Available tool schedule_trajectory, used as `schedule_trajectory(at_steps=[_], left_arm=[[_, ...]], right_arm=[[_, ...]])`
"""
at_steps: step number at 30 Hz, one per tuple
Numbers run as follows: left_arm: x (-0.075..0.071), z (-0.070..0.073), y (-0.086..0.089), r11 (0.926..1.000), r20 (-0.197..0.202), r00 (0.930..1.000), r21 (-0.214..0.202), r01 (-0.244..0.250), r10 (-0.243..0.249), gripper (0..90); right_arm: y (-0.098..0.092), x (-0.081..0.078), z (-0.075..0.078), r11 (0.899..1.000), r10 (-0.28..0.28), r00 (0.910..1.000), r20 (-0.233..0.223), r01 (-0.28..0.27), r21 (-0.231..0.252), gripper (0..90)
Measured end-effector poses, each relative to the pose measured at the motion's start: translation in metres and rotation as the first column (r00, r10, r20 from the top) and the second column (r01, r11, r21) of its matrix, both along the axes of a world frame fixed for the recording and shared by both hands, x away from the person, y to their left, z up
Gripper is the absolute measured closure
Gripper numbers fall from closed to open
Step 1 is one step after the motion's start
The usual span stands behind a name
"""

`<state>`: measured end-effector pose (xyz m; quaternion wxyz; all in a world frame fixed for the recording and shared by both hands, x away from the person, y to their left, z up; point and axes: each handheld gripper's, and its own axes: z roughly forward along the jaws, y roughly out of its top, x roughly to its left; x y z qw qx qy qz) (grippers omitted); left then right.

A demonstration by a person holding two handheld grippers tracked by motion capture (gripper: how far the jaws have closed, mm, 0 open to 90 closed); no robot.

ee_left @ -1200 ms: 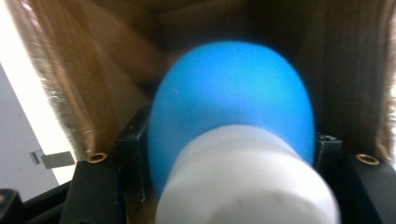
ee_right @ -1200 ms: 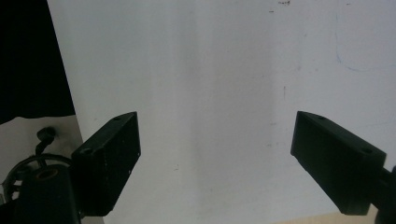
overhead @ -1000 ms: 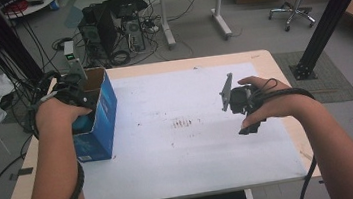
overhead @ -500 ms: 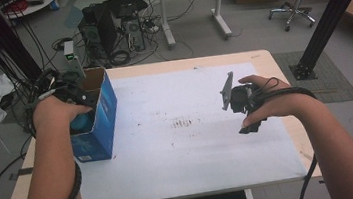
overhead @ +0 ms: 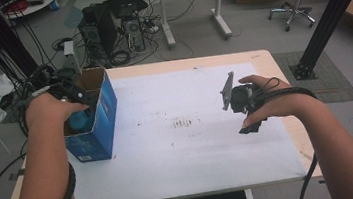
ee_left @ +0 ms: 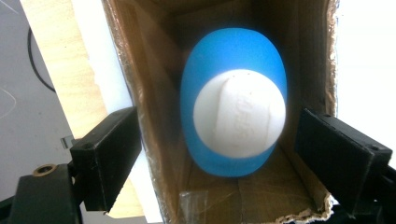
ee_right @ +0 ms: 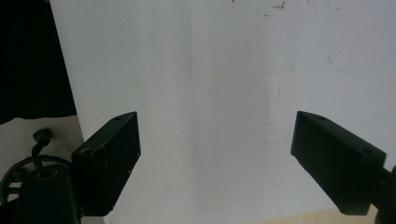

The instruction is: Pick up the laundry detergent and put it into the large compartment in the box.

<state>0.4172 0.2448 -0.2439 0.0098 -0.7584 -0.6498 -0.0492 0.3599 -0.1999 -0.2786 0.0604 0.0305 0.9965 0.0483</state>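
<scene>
The left gripper (overhead: 65,94) is held over a blue cardboard box (overhead: 99,133) that stands open at the left edge of the table (overhead: 271,63). The left hand (overhead: 47,111) holds it just above the box's open top. In the left gripper view, its two black jaws are spread wide, one on each side of the box (ee_left: 140,93). The left jaw is outside the box wall, and the right jaw is at the other wall. Between the jaws and farther down sits a blue egg-shaped thing (ee_left: 233,112) with a white round end facing the camera. It is inside the box and the jaws are not touching it. It looks a bit blurry.

A white sheet (overhead: 185,149) covers most of the table, with small dark marks (overhead: 182,124) near its middle.

The right gripper (overhead: 240,100) is held in the right hand (overhead: 270,101), well apart from the box. In the right gripper view, its jaws are spread wide with nothing between them. Beyond them is the white sheet (ee_right: 210,93) with a few faint marks.
</scene>
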Motion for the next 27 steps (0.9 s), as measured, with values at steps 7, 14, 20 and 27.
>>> schedule_trajectory(at_steps=[7,14,20,27], left_arm=[[-0.001,0.007,-0.002,0.9995,0.017,0.9994,0.001,0.03,-0.03,12.8],[-0.003,0.013,-0.001,0.9991,0.021,0.999,0.011,0.04,-0.04,9.2],[-0.004,0.019,0.003,0.9994,0.024,0.9992,0.011,0.033,-0.033,6.5],[-0.005,0.027,0.005,0.9992,0.033,0.9988,0.012,0.037,-0.037,2.6]], right_arm=[[0.0,0.0,0.0,1.0,-0.002,1.0,-0.003,0.002,-0.002,15.9],[0.001,0.0,0.0,1.0,0.0,1.0,-0.003,0.0,-0.005,16.0],[0.003,0.001,0.002,1.0,0.0,1.0,0.0,0.0,-0.008,16.0],[0.005,0.002,0.003,1.0,0.001,1.0,0.001,-0.001,-0.01,16.0]])
